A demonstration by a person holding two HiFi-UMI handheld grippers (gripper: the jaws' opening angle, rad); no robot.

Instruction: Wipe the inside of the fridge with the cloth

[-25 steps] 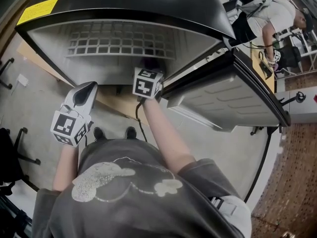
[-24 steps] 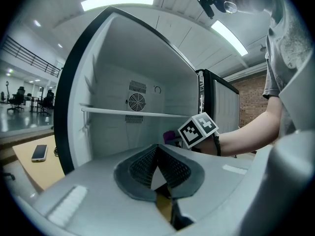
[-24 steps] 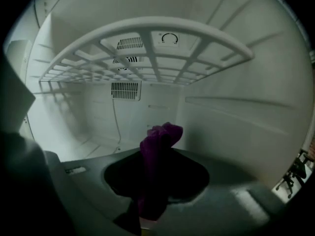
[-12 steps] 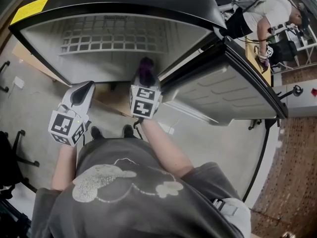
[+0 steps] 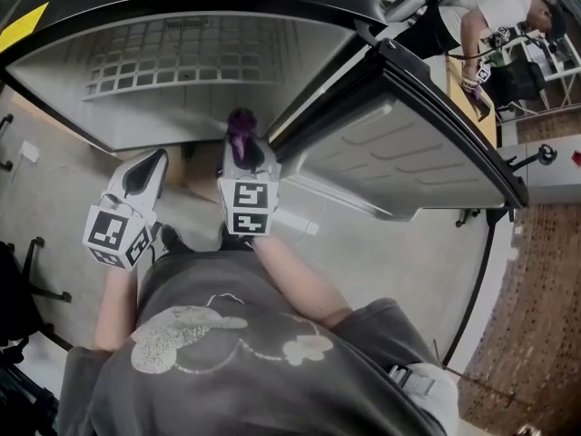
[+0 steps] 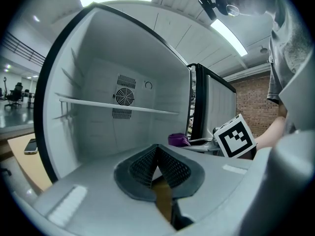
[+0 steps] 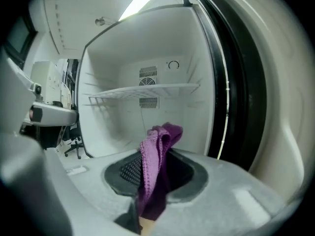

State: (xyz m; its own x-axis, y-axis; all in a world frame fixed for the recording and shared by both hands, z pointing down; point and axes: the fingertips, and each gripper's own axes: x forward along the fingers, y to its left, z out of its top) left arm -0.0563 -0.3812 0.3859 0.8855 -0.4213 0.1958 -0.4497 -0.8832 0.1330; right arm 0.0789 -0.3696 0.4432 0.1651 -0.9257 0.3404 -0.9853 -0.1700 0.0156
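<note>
Right claw (image 7: 147, 183): jaws clamped on the purple cloth (image 7: 156, 154), which stands up out of the grip with its long axis roughly upright and its free end pointing forward. Left claw (image 6: 156, 167): jaws together, nothing between them.

The open fridge (image 7: 118, 117) lies straight ahead of the right claw, and the cloth is not yet touching any inner wall. The right claw is judged the nearer to the opening. The door (image 5: 399, 162) stands swung out to its right.

Contents: one wire shelf (image 7: 142, 89) above the cloth, with nothing seen on it.

Purple knitted cloth (image 7: 156, 154), white-walled fridge (image 7: 115, 119) (black shell)
</note>
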